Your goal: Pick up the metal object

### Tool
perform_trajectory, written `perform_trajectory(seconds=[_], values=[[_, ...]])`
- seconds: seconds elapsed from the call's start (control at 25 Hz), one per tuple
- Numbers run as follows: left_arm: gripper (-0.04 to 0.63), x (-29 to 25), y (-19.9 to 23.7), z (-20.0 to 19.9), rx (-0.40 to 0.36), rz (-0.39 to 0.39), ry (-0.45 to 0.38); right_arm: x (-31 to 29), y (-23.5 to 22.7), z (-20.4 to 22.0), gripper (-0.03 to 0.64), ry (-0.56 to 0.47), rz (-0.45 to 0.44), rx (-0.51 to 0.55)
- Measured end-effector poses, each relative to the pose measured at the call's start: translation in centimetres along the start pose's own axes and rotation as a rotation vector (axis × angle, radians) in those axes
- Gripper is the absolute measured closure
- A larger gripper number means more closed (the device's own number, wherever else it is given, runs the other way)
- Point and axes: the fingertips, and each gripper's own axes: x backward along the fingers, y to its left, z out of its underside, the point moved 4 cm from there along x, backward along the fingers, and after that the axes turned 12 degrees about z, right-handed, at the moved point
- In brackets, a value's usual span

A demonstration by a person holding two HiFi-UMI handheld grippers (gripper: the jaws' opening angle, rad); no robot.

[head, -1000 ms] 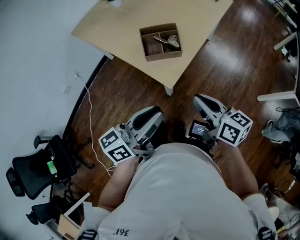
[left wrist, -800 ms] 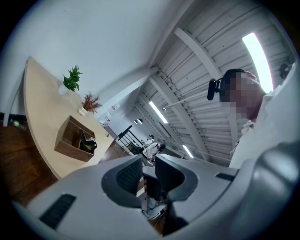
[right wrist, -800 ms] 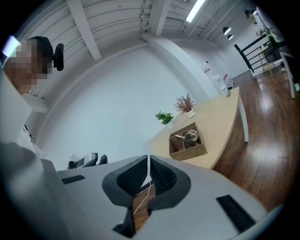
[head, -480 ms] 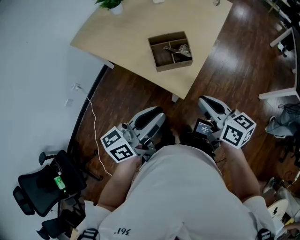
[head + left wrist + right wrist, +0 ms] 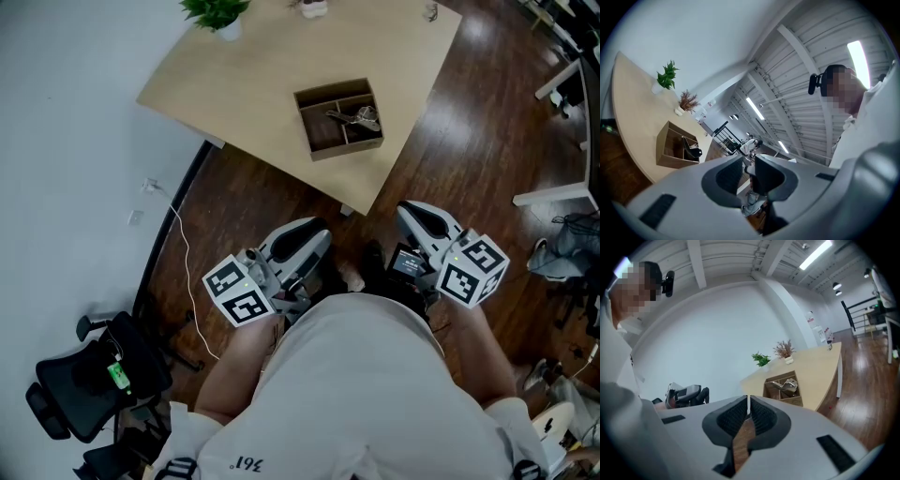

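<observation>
The metal object (image 5: pixel 354 116) is a shiny silver piece lying in the right compartment of a brown divided box (image 5: pixel 319 141) on the light wood table (image 5: pixel 244 66). The left gripper view shows it small and far off, the metal object (image 5: pixel 692 149) resting in the box (image 5: pixel 669 162). In the right gripper view the metal object (image 5: pixel 785 385) lies in the box (image 5: pixel 788 401) straight ahead. Both grippers hang near my waist over the floor, well short of the table. My left gripper (image 5: pixel 317 232) (image 5: pixel 749 165) is open and empty. My right gripper (image 5: pixel 406 208) (image 5: pixel 748 402) is shut on nothing.
A potted plant (image 5: pixel 217 13) stands at the table's far edge, and a second dried plant (image 5: pixel 783 348) beside it. A black office chair (image 5: pixel 84 375) and a white cable (image 5: pixel 183 253) are on the dark wood floor at left. Another white desk (image 5: pixel 553 192) stands at right.
The table and box have slid lower and to the right in the head view as I come closer. Both grippers stay near my waist, jaws unchanged.
</observation>
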Motion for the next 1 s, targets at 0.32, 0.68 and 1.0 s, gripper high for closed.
perform_trajectory(seconds=[0.32,0.68,1.0], values=[[0.518,-2.0,1.0,0.1,-0.007,-0.038,0.005,-1.1,-1.4,-1.5,0.615,0.028,-0.015,0.166],[0.517,-3.2,2.6,0.3,-0.029,-0.063,0.018,-2.8,-4.0,-2.2,0.595,0.032,0.008,0.256],[0.515,-4.3,4.9,0.3,-0.044,-0.088,0.032,-5.8,-5.3,-2.5,0.577,0.059,0.009,0.361]])
